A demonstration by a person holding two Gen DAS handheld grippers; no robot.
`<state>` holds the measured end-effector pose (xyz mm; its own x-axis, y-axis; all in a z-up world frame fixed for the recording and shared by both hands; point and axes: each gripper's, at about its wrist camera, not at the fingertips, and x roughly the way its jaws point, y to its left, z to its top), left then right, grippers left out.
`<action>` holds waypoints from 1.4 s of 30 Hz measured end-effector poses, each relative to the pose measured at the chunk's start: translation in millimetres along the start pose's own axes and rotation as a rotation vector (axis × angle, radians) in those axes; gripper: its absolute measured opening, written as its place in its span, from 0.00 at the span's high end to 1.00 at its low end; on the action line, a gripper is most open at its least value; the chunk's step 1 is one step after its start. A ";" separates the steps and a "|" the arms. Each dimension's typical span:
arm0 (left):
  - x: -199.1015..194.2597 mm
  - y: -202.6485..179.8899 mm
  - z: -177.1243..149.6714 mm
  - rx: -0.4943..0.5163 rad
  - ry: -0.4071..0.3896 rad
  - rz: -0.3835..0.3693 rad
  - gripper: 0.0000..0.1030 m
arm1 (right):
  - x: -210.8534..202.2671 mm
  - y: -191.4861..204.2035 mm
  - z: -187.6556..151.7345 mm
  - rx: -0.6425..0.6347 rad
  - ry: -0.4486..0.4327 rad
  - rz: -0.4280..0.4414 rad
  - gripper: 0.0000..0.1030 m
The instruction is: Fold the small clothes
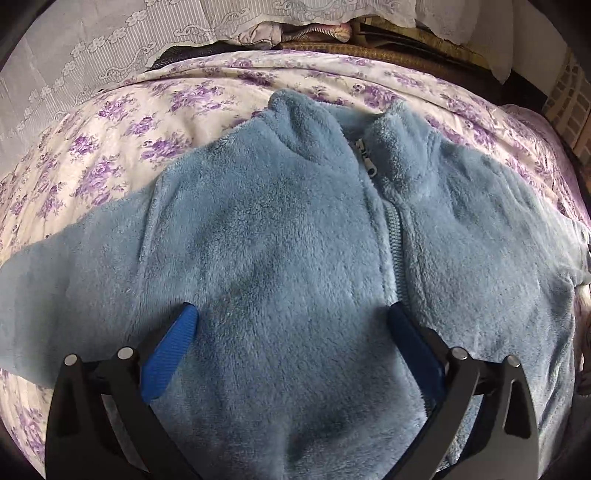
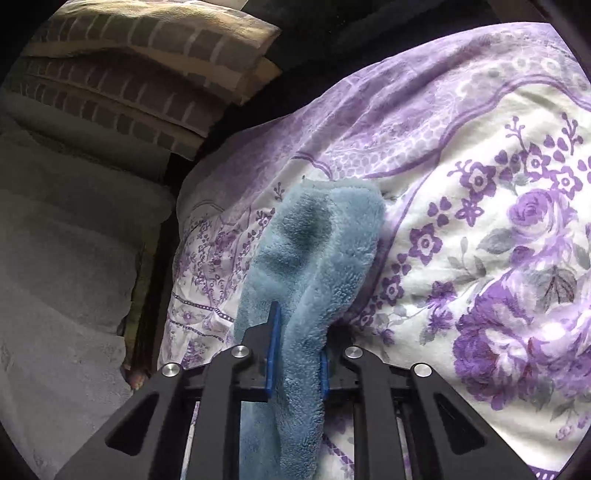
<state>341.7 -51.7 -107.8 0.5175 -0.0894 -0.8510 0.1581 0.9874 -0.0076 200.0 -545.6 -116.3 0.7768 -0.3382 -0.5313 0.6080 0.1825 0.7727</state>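
A small blue fleece jacket (image 1: 280,229) lies front up on the purple flowered bedspread (image 1: 122,122), its collar at the far side and its zipper (image 1: 369,168) running down the middle. My left gripper (image 1: 291,317) hangs open just above the jacket's lower front, its blue pads (image 1: 170,354) spread wide apart over the fleece. In the right wrist view my right gripper (image 2: 297,328) is shut on one of the jacket's sleeves (image 2: 317,243), which bunches up between the pads; the sleeve's cuff end reaches forward past the fingertips.
White lace cloth (image 1: 92,51) covers the far left. Folded clothes (image 1: 295,31) lie behind the bed. Stacked brick-patterned cushions (image 2: 147,62) and grey fabric (image 2: 66,240) sit left of the bed's edge in the right wrist view.
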 end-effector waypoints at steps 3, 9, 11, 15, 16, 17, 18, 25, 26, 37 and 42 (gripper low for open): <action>-3.5 2.2 -2.5 -0.003 -0.003 -0.004 0.04 | -8.4 18.6 -5.8 -0.051 0.008 0.059 0.86; -10.8 13.4 -5.6 -0.040 -0.006 -0.030 0.04 | -16.6 59.2 -22.0 -0.177 0.073 0.180 0.86; -12.1 16.0 -5.9 -0.051 -0.007 -0.034 0.04 | -16.6 71.8 -30.4 -0.218 0.104 0.211 0.86; -16.2 20.3 -6.3 -0.066 -0.013 -0.029 0.04 | -18.3 92.0 -45.6 -0.297 0.142 0.246 0.86; -17.3 21.8 -6.3 -0.071 -0.015 -0.026 0.04 | -18.7 97.2 -49.8 -0.316 0.155 0.258 0.86; -17.7 22.6 -6.2 -0.074 -0.016 -0.026 0.04 | -19.2 101.8 -54.4 -0.335 0.169 0.270 0.86; -18.2 24.0 -6.0 -0.079 -0.016 -0.026 0.04 | -20.1 107.0 -59.1 -0.354 0.182 0.282 0.86; -17.5 25.2 -6.2 -0.083 -0.015 -0.024 0.04 | -30.7 142.5 -105.4 -0.518 0.280 0.363 0.86; -17.3 24.9 -6.1 -0.081 -0.015 -0.022 0.04 | -32.8 148.5 -116.1 -0.549 0.301 0.376 0.86; -14.1 24.7 -5.8 -0.080 -0.009 -0.014 0.04 | -69.5 193.7 -220.0 -0.861 0.439 0.494 0.86; -12.4 25.4 -5.5 -0.085 -0.005 -0.016 0.04 | -81.7 199.7 -268.4 -0.992 0.499 0.516 0.86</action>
<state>334.7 -24.8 -100.3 0.5197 -0.1055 -0.8478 0.0942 0.9934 -0.0659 302.1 -233.8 -11.8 0.8087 0.3334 -0.4846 -0.0976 0.8885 0.4484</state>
